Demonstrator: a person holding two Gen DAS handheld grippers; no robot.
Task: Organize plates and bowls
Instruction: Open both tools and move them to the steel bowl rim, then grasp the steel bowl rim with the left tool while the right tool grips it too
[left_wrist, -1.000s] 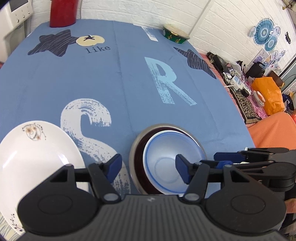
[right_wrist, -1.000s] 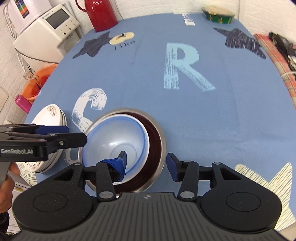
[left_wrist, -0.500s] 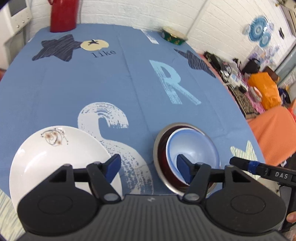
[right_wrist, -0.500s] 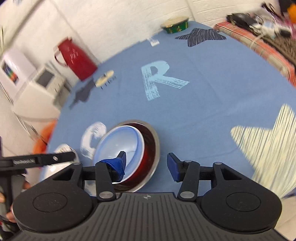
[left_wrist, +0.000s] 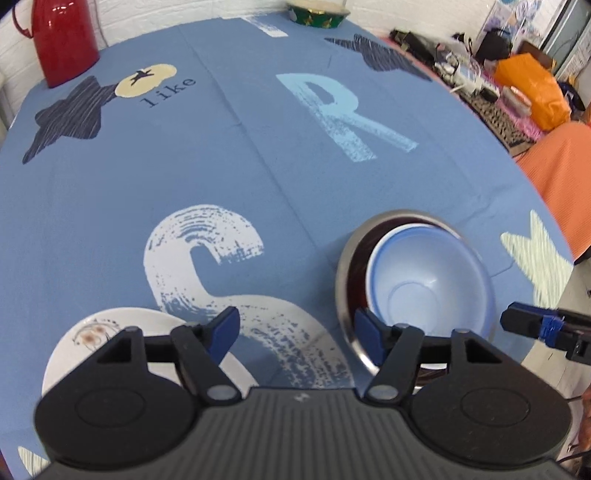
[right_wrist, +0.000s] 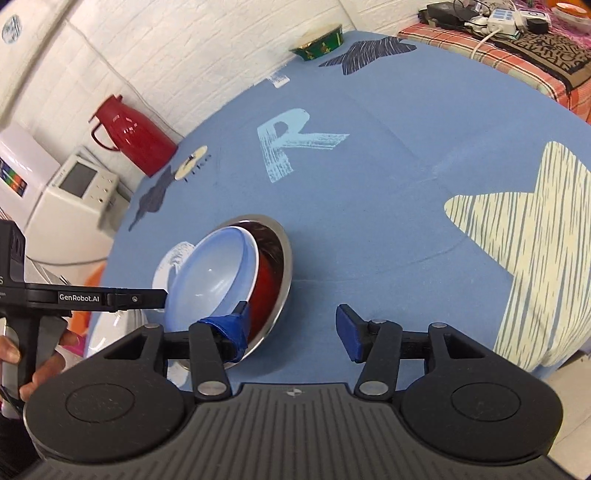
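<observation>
a: both claws wide, holding nothing. left gripper (left_wrist: 293, 328) above the near table edge, right gripper (right_wrist: 293, 325) just beside the steel bowl (right_wrist: 282, 254).

b: blue bowl (left_wrist: 428, 280) nested in that steel bowl, tilted against one side. white plate (left_wrist: 96, 339) to the left, apart.

a: could tip or slide out if nudged on the high rim.

b: writing: "genrobot.ai" on the left tool; "like", "r", "s" on the tablecloth (left_wrist: 221, 155).

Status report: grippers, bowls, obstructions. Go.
Left gripper open, empty. Right gripper open, empty. Blue bowl nested in steel bowl; white plate alongside. Nothing blocking.
</observation>
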